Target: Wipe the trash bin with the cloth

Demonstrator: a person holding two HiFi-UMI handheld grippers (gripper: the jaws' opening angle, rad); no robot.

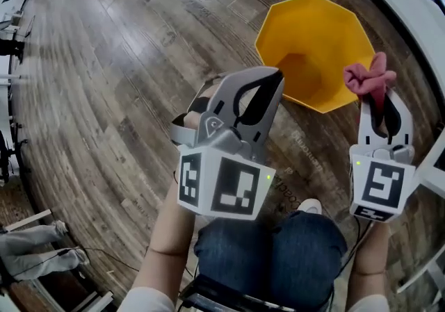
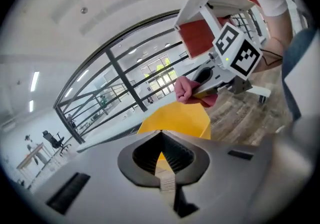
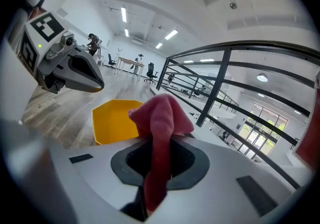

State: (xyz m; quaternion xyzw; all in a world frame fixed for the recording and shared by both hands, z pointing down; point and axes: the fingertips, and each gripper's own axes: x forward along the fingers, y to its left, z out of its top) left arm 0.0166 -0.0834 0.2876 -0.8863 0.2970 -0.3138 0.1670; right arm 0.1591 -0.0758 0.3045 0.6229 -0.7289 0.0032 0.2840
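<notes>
A yellow many-sided trash bin (image 1: 313,46) stands open on the wood floor ahead of me. My left gripper (image 1: 275,78) hovers just left of the bin's near rim, its jaws shut with nothing between them. In its own view the left gripper (image 2: 161,133) points at the bin (image 2: 175,120). My right gripper (image 1: 376,98) sits at the bin's right edge, shut on a pink-red cloth (image 1: 368,76) that bunches above its tips. In the right gripper view the cloth (image 3: 162,118) hangs down through the jaws, with the bin (image 3: 115,120) behind and the left gripper (image 3: 98,86) at upper left.
My knees in blue jeans (image 1: 278,251) are directly below the grippers. A white curved ledge (image 1: 407,5) runs behind the bin at the right, with black railings (image 3: 220,83) beyond. White furniture (image 1: 434,165) stands at the right edge. Another person's legs (image 1: 35,244) show at lower left.
</notes>
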